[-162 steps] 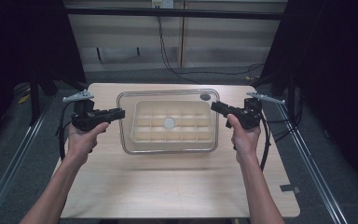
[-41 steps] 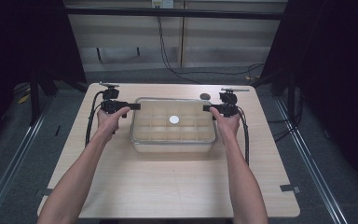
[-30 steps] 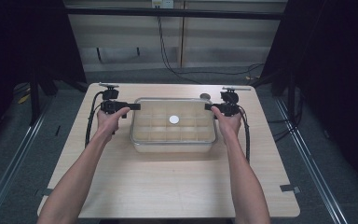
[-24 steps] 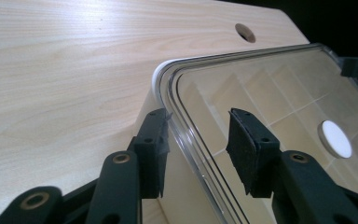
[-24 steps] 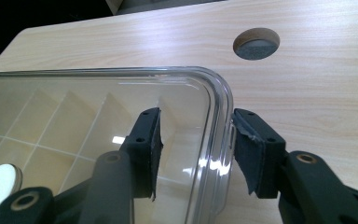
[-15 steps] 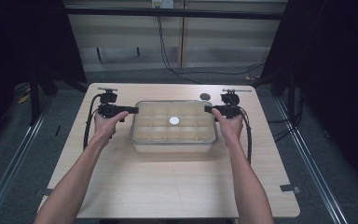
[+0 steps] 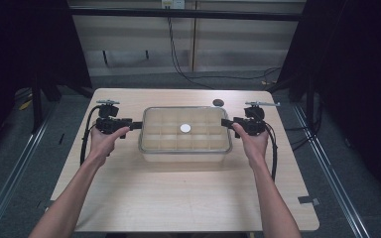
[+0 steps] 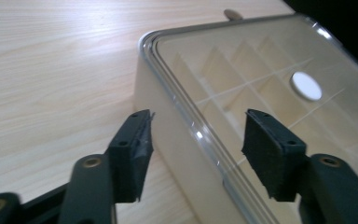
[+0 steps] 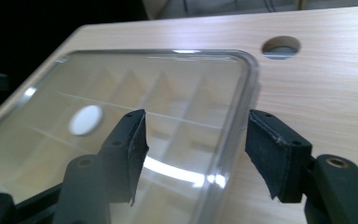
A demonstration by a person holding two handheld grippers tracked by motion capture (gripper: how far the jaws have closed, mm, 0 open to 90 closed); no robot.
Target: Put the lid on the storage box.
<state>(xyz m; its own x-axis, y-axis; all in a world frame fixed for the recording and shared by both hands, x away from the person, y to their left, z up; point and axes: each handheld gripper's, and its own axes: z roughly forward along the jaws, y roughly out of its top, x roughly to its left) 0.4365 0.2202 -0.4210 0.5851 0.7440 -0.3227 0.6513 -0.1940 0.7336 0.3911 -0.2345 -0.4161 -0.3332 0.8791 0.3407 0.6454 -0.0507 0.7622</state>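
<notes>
Seen from the high view: a clear plastic compartment box (image 7: 185, 135) resting flat near the middle of the light wooden table (image 7: 178, 198), a little toward the far edge, with the left gripper (image 7: 135, 125) at its left end and the right gripper (image 7: 225, 122) at its right end, each held level in a hand and pointing inward at the box. Also visible from above: both forearms coming in from the near edge, black cables looping back from the grippers, and a round cable hole (image 7: 218, 103) in the tabletop beyond the box's far right corner.

Closer in the left gripper view: jaws spread wide, having just been opening, straddling the lid's rim (image 8: 191, 126) at the box's end, one pad over the table side and one over the lid, neither pad pressing on the plastic.

Much the same in the right gripper view: jaws wide apart and just been opening, the rounded rim (image 9: 235, 121) running up between them, pads clear of it; the hole (image 9: 281, 46) plain here beyond the corner.

Box itself: rectangular, rounded corners, transparent glossy lid catching reflections, pale dividers forming a grid of compartments beneath, and a small white round disc (image 7: 185, 128) near the lid's centre, also visible in both gripper views.
</notes>
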